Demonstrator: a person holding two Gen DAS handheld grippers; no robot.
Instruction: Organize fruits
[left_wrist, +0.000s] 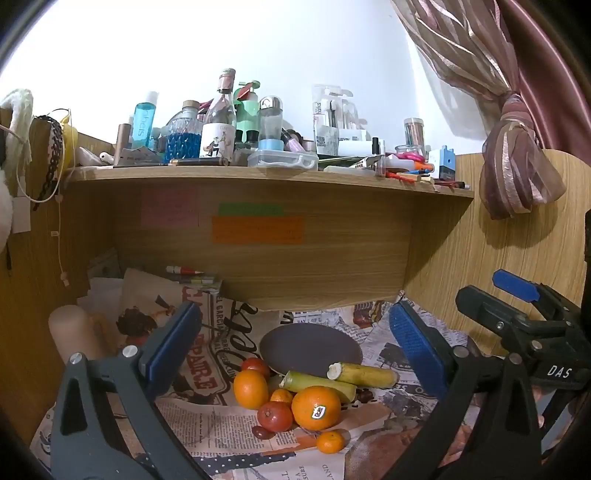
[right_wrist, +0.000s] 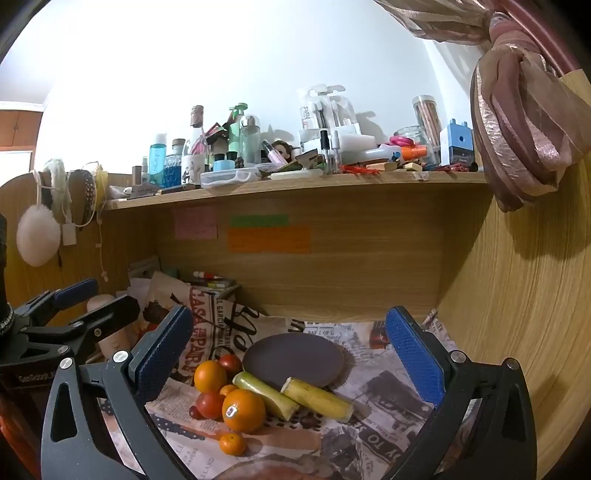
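Note:
A pile of fruit lies on newspaper-print cloth in front of a dark round plate. It holds a stickered orange, a second orange, two red tomatoes, small mandarins and two yellow-green cane pieces. My left gripper is open and empty, above and short of the pile. My right gripper is open and empty too; it also shows at the right of the left wrist view.
A wooden shelf crowded with bottles and boxes overhangs the back of the desk. Wooden panels close both sides. A beige cylinder and papers stand at the left. A tied curtain hangs at the right.

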